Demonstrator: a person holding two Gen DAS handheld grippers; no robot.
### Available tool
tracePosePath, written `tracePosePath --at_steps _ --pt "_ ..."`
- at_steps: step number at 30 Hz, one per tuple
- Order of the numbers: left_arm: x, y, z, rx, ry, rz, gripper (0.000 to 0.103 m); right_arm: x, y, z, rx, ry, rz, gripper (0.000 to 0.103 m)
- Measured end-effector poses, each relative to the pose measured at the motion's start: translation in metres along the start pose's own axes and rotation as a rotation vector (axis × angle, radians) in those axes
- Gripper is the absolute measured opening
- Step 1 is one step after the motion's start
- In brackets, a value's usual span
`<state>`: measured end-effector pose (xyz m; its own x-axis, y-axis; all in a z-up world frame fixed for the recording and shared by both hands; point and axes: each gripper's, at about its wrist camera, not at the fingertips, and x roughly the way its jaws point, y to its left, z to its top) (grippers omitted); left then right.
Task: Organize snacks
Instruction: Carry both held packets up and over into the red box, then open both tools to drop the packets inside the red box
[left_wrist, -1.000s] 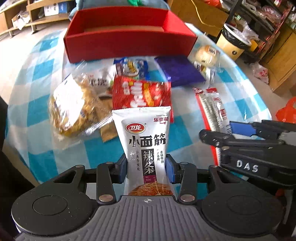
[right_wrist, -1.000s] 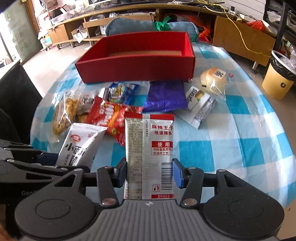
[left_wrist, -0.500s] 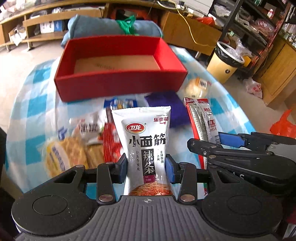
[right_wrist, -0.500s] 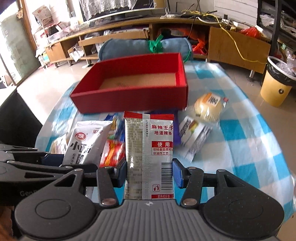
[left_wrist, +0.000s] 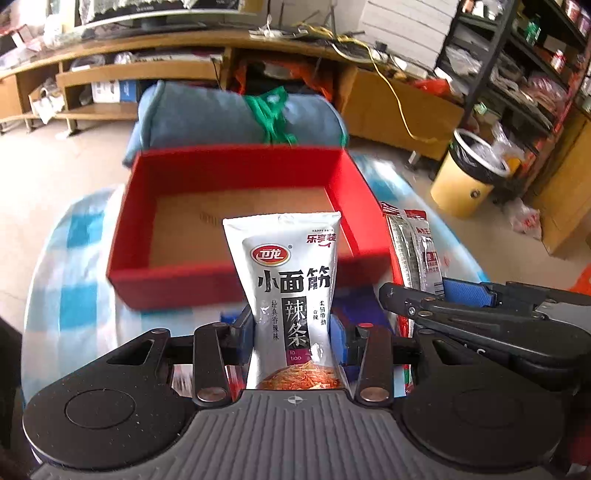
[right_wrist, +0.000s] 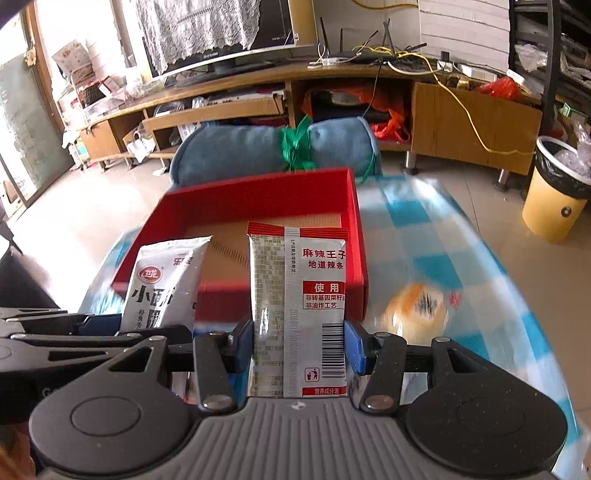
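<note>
My left gripper (left_wrist: 293, 338) is shut on a white and grey snack pouch (left_wrist: 291, 280), held upright in front of the red box (left_wrist: 236, 280). The box is open, and its brown cardboard floor (left_wrist: 221, 221) shows bare. My right gripper (right_wrist: 298, 341) is shut on a silver and red snack packet (right_wrist: 299, 295), also upright, just before the red box (right_wrist: 347, 206) near its right wall. In the right wrist view the white pouch (right_wrist: 164, 284) and the left gripper's arm are at the left. In the left wrist view the silver packet (left_wrist: 413, 243) stands at the right.
The box stands on a table with a blue and white checked cloth (right_wrist: 443, 236). A round wrapped bun (right_wrist: 417, 308) lies on the cloth right of the box. A rolled blue bundle (left_wrist: 236, 114) sits behind the box. A yellow bin (right_wrist: 554, 195) stands on the floor at the right.
Both grippers have risen and moved forward toward the red box with their packets. The loose snacks on the cloth have dropped out of view below them, and the box's inside now shows.
</note>
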<state>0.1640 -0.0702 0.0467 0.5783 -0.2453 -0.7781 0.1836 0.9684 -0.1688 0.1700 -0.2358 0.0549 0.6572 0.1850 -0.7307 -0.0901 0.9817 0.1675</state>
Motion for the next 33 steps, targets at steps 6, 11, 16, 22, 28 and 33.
tracePosePath --at_steps 6,11,16,22,28,33 --pt "0.02 0.006 0.031 -0.021 -0.031 0.039 0.047 0.031 -0.001 0.033 -0.001 -0.009 0.007 0.045" --pt "0.038 0.015 0.051 -0.035 -0.039 0.07 0.047 0.06 -0.002 0.053 -0.005 -0.003 0.015 0.045" --pt "0.058 0.022 0.064 -0.044 -0.027 0.098 0.046 0.085 -0.004 0.063 -0.006 0.014 0.014 0.044" --pt "0.081 0.028 0.072 -0.049 -0.009 0.132 0.046 0.115 -0.006 0.069 -0.009 0.044 0.012 0.044" --pt "0.112 0.038 0.068 -0.062 0.059 0.159 0.046 0.145 0.0 0.063 -0.069 0.081 -0.024 0.043" --pt "0.125 0.046 0.065 -0.072 0.083 0.195 0.045 0.155 0.009 0.063 -0.131 0.075 -0.045 0.043"
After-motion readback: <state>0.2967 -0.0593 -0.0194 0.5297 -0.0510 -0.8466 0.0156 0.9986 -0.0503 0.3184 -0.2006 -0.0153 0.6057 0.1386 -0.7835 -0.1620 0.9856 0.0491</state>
